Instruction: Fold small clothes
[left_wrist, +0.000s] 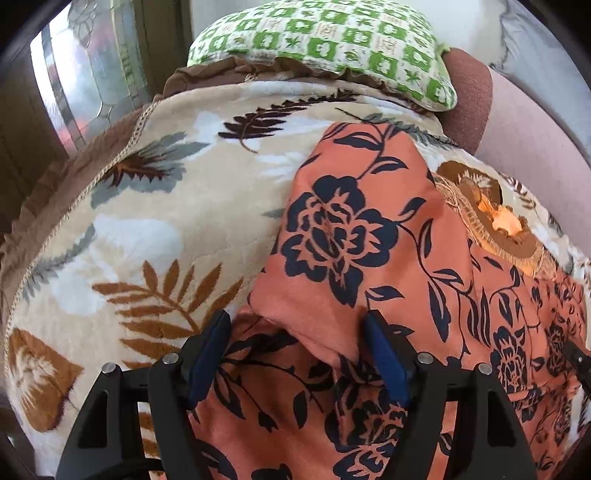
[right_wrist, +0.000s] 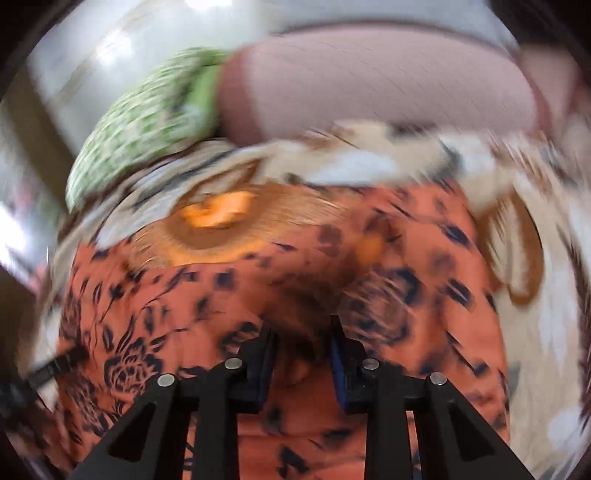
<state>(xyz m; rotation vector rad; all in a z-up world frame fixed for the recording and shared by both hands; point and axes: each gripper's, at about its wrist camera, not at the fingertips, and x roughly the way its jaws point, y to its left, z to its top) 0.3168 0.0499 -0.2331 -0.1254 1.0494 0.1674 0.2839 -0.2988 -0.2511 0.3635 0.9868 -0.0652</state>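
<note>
One fold looks laid so far: a panel of the orange floral garment (left_wrist: 354, 229) lies doubled over itself just ahead of the left gripper (left_wrist: 295, 354), whose jaws stand spread astride the folded corner without pinching it. Further folds and squaring up remain, I judge. The right gripper (right_wrist: 303, 354) hangs over the same cloth with jaws partly drawn in; blur hides whether they nip fabric. Beneath both tools spreads a beige leaf-print blanket (left_wrist: 155, 206). Well beyond the fingertips sit a green patterned pillow (left_wrist: 332, 40) and a pinkish cushion (right_wrist: 388, 81), with a window (left_wrist: 81, 77) far left.
</note>
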